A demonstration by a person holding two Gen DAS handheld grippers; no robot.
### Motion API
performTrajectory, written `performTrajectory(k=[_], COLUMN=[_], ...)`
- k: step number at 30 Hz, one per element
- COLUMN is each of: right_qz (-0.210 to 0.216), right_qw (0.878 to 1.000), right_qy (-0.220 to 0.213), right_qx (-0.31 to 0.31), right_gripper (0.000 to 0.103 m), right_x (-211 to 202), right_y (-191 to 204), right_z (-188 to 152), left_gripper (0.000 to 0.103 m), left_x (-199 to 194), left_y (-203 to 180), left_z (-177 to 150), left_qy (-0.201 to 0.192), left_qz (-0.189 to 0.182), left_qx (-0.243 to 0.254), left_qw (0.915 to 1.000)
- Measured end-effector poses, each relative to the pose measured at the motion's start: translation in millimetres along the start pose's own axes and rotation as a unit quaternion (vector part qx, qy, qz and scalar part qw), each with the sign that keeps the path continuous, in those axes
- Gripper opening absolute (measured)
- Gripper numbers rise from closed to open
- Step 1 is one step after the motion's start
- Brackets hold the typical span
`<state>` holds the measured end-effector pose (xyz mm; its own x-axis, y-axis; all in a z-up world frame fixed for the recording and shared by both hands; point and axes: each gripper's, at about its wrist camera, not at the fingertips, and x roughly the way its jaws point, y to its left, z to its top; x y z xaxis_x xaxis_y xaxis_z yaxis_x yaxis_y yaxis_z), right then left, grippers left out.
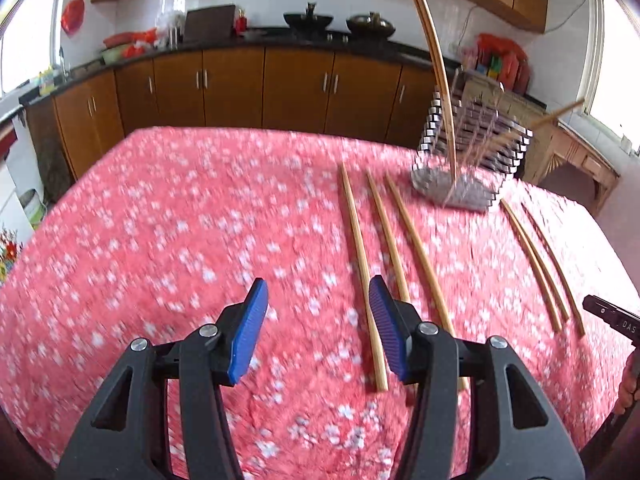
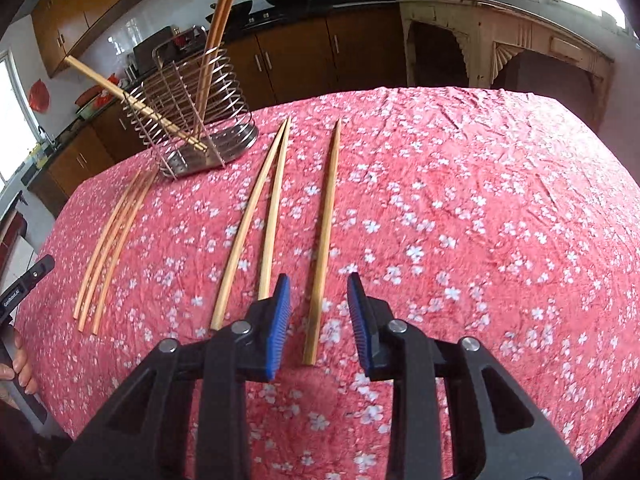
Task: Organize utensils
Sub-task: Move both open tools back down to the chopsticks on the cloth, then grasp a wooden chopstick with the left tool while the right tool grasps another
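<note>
Currently the right tool [image 2: 316, 312] stands partly open, holding nothing, its blue pads on either side of the near end of a single chopstick [image 2: 326, 236] that lies flat on the table [image 2: 480, 200]. Whether the pads are low enough to bracket the stick cannot be told. This chopstick's long axis runs almost straight away from the tool, toward the wire holder [image 2: 192, 120] at the far left of the right wrist view. A pair of chopsticks [image 2: 260, 224] lies just to the left of it.

The left tool [image 1: 318, 324] is likewise partly open and empty. Its right-hand pad sits over a group of three chopsticks [image 1: 384, 248]; the leftmost stick shows between the pads, its axis also running away toward the holder.

The holder already contains several chopsticks, some upright and one leaning.

Judgement: each tool is nearest to the sticks directly ahead; a grasp would need closure across the stick's width.
</note>
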<state>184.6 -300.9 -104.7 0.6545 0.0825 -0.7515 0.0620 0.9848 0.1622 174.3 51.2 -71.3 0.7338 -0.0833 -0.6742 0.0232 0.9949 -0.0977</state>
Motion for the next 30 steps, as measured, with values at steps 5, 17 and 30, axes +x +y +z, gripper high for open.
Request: performTrajectory(k=[5,17,30], right_qz=[-0.037,-0.068,-0.103], right_qw=[0.999,0.997,0.995], right_qy=[0.003,-0.002,-0.007], right_qx=[-0.025,0.035,0.018], right_gripper=[0.016,0.008,0.008], right_x=[8.9,9.6,33.3], right_y=[1.7,-31.4,-46.3], right_z=[-7.5,6.5,35.8], left_gripper=[0.053,0.028,0.008], left_x=[8.2,38.2,59.3], left_y=[-9.5,-30.7,-0.3], left_z=[-8.8,-15.7,9.4], left_qy=[0.014,0.068,0.070], left_qz=[-0.008,-0.006,0.052], left_qx=[0.018,0.039,0.027], left_qw=[0.9997,0.9969,0.9958])
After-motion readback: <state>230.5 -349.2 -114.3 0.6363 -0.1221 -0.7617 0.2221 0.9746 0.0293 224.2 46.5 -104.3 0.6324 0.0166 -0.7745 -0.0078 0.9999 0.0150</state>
